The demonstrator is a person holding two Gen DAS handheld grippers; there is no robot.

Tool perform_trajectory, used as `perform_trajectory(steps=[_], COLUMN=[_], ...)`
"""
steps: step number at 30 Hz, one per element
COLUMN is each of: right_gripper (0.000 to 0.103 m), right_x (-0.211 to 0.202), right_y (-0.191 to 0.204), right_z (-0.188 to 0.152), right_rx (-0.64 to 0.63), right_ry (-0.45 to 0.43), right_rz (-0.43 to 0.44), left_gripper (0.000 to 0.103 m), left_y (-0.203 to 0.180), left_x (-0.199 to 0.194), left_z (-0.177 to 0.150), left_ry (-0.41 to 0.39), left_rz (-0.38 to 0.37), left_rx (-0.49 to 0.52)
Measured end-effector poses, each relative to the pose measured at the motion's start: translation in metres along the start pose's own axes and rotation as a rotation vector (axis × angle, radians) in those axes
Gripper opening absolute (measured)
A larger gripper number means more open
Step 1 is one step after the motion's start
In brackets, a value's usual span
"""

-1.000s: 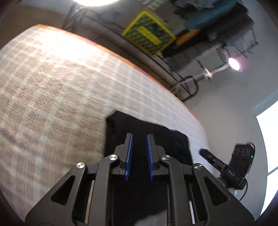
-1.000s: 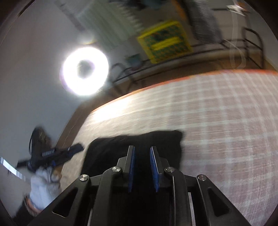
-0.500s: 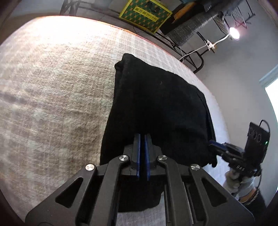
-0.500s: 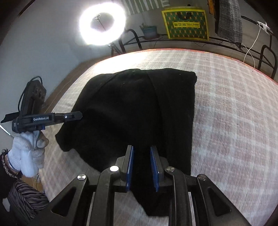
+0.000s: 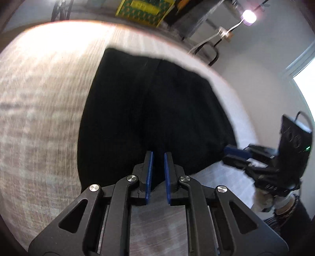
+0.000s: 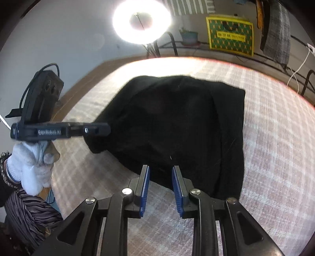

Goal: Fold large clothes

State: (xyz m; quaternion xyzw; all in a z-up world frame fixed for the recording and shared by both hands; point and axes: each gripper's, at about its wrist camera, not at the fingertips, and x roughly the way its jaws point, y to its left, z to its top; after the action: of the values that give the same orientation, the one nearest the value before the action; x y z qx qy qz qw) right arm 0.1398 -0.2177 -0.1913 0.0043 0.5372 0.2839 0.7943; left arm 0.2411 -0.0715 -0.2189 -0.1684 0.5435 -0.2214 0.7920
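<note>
A black garment [image 5: 149, 110] lies folded into a rough rectangle on the checked bed cover [image 5: 39, 110]; it also shows in the right wrist view [image 6: 177, 128]. My left gripper [image 5: 157, 155] is open with a narrow gap and empty, at the garment's near edge. My right gripper [image 6: 160, 169] is open and empty, at the garment's near edge on its side. Each gripper shows in the other's view, the right one [image 5: 236, 154] and the left one [image 6: 98, 130] at the garment's side edges.
A bright ring light [image 6: 140, 20] stands beyond the bed. A yellow-green patterned box [image 6: 229, 37] and hanging clothes [image 6: 275, 29] sit on a rack behind. A small lamp [image 5: 249, 16] glows at the right. The bed edge [image 6: 82, 82] runs along the left.
Both grippers have opened and drawn back off the garment, the left from shut, the right wider. The garment now lies flat on the bed.
</note>
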Motion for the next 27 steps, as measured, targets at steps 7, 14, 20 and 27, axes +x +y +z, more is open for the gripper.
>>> perform_trajectory(steps=[7,14,20,27], right_gripper=[0.025,0.038,0.029,0.002], right_x=[0.004,-0.037,-0.015,0.014], right_y=[0.009,0.014,0.029,0.012], right_z=[-0.022,-0.026,-0.017,-0.026], right_rx=[-0.038,-0.136,-0.272,-0.186], right_ry=[0.115,-0.075,-0.074,0.041], right_rz=[0.062,-0.074,-0.209,-0.085], left_gripper=[0.009,0.02,0.028,0.048], left_y=[-0.003,-0.017,-0.023,0.005], left_x=[-0.017,-0.034,-0.031,-0.05], left_z=[-0.015,-0.006,0.016,0.044], left_ry=[0.012,-0.049,-0.063,-0.141], left_rz=[0.015,-0.035,-0.045,-0.015], left_rx=[0.044,0.07,0.021,-0.077])
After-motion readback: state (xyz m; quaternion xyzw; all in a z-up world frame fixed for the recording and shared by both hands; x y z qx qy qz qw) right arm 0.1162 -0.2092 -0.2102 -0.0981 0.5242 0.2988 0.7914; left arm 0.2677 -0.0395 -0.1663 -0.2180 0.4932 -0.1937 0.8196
